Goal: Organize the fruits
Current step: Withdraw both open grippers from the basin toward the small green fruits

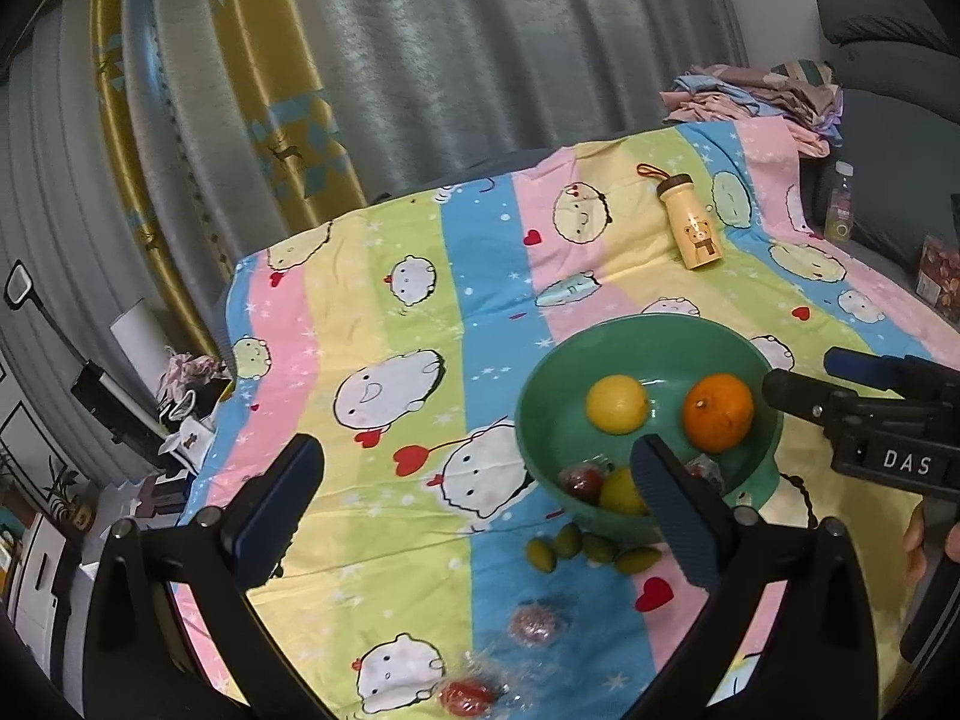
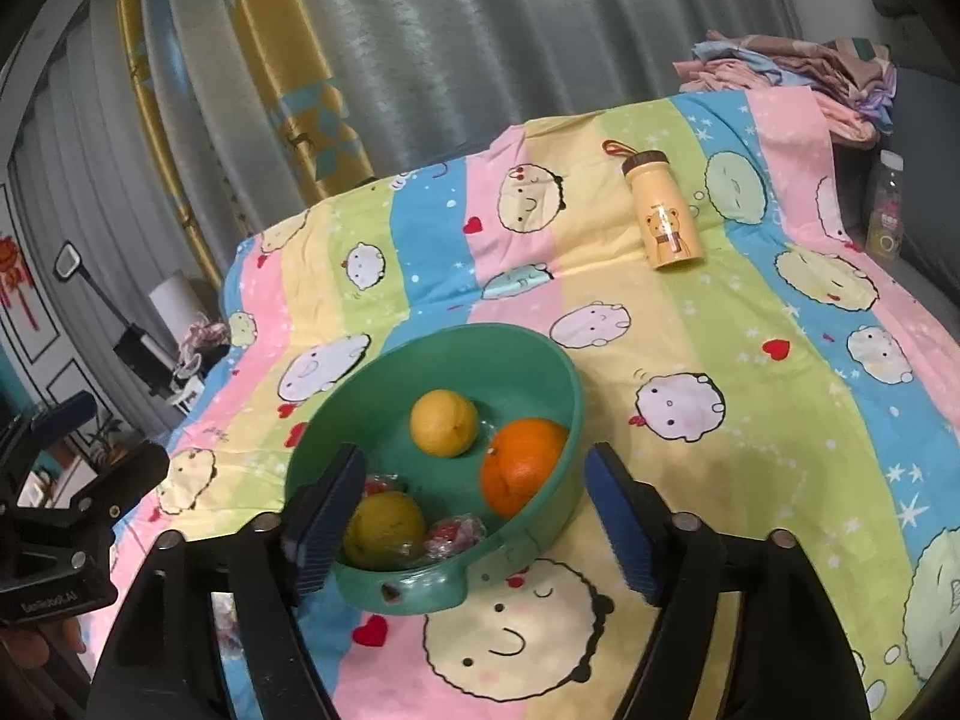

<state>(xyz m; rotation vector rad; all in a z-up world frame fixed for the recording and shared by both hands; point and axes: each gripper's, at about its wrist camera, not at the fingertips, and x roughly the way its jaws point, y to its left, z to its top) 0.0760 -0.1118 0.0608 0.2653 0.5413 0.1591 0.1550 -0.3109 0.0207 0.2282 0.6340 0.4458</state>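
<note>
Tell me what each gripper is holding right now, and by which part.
Nothing is held. The left gripper and the right gripper are both open and empty above the green bowl; the orange lies loose inside it.

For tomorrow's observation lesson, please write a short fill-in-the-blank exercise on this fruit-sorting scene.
1. The round orange fruit lies inside the green ____ bowl.
2. The small green oval fruits lie on the striped cartoon cloth, ____ the bowl.
3. The beige bear-print bottle lies on its ____.
4. Both the left gripper and right gripper hold ____.

Answers: plastic; outside; side; nothing
</note>
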